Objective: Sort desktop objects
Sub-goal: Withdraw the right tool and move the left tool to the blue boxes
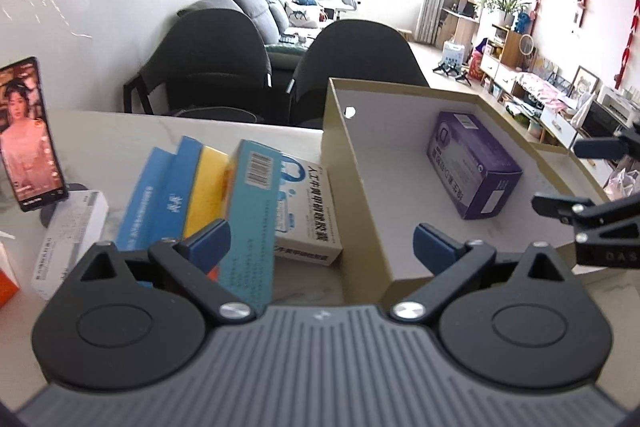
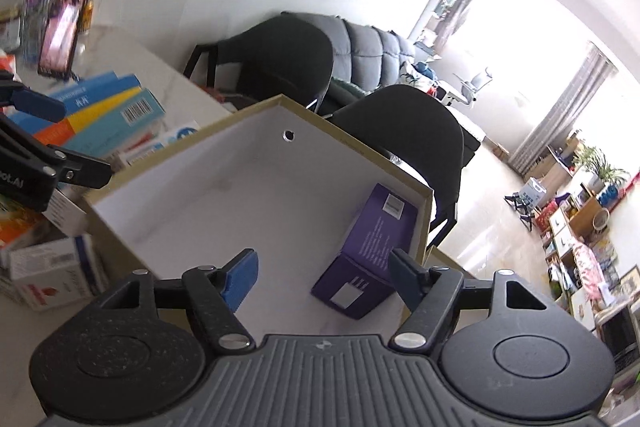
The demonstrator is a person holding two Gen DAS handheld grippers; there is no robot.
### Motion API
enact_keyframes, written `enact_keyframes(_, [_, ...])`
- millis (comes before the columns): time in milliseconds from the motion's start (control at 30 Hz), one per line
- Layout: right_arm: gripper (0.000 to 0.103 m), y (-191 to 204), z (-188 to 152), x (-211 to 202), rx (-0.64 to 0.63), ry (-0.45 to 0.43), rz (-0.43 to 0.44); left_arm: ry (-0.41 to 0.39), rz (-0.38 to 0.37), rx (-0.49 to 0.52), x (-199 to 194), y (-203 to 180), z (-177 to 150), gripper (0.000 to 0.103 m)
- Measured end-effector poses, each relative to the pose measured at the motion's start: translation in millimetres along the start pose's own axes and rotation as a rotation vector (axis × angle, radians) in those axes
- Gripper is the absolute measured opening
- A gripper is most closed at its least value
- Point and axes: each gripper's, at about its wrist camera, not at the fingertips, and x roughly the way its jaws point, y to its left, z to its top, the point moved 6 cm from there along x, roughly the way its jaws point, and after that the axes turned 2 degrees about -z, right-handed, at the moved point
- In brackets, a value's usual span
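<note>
Purple box (image 1: 474, 167): one only, glossy printed carton, lies flat on the white floor inside the cardboard tray (image 1: 340, 147), near the tray's right wall. From the right wrist view it sits against the far-right corner, one end flap facing the camera. Rest of the tray floor is bare, so there is wide room to its left.

Cardboard tray: olive-brown outside, white matte inside, straight thin walls, one round hole in the far wall. Its left wall stands just beside the pile of cartons.

Pile on the marble-look table (image 1: 120, 131), left of the tray: at least four slim cartons leaning together – two blue, one yellow, one pale teal with a barcode (image 1: 256, 211) – plus a white medicine box (image 1: 308, 215) lying flat under them. Another white box (image 1: 68, 239) lies further left; blur hides the lettering.

Phone (image 1: 30, 131) stands upright, screen lit, at the table's left edge.

Two dark chairs (image 1: 360, 55) behind the table's far edge.

Left gripper (image 1: 320, 239): jaws spread wide, nothing between, straddling the tray's left wall.

Right gripper (image 2: 324, 279): jaws apart over the tray, pads clear of the purple box, holding nothing.
</note>
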Motion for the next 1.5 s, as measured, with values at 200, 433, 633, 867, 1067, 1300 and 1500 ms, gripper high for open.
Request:
enact_keyframes(200, [0.082, 10.6, -14.0, -31.1, 0.121, -0.050, 0.028, -0.029, 0.034, -0.020, -17.7, 20.9, -11.0, 0.102])
enact_keyframes(433, [0.086, 19.8, -31.2, -60.1, 0.245, -0.089, 0.045, -0.040, 0.086, -0.056, -34.1, 50.3, -24.0, 0.103])
enact_keyframes(633, [0.088, 28.6, -43.1, -78.8, 0.284, -0.108, 0.023, -0.054, 0.137, -0.067, -45.2, 71.9, -34.0, 0.103])
enact_keyframes(867, [0.095, 34.2, -51.9, -95.4, 0.329, -0.148, 0.024, -0.063, 0.192, -0.064, -50.9, 91.6, -45.2, 0.103])
enact_keyframes(1067, [0.097, 32.4, -63.0, -101.1, 0.416, -0.166, 0.057, -0.036, 0.237, -0.063, -49.5, 105.0, -56.0, 0.103])
enact_keyframes(1300, [0.097, 36.6, -73.8, -101.5, 0.389, -0.128, 0.061, -0.032, 0.248, 0.032, -46.1, 108.1, -63.6, 0.103])
enact_keyframes(1500, [0.097, 26.8, -81.2, -98.6, 0.499, -0.109, 0.103, -0.007, 0.166, 0.021, -35.5, 113.3, -68.9, 0.103])
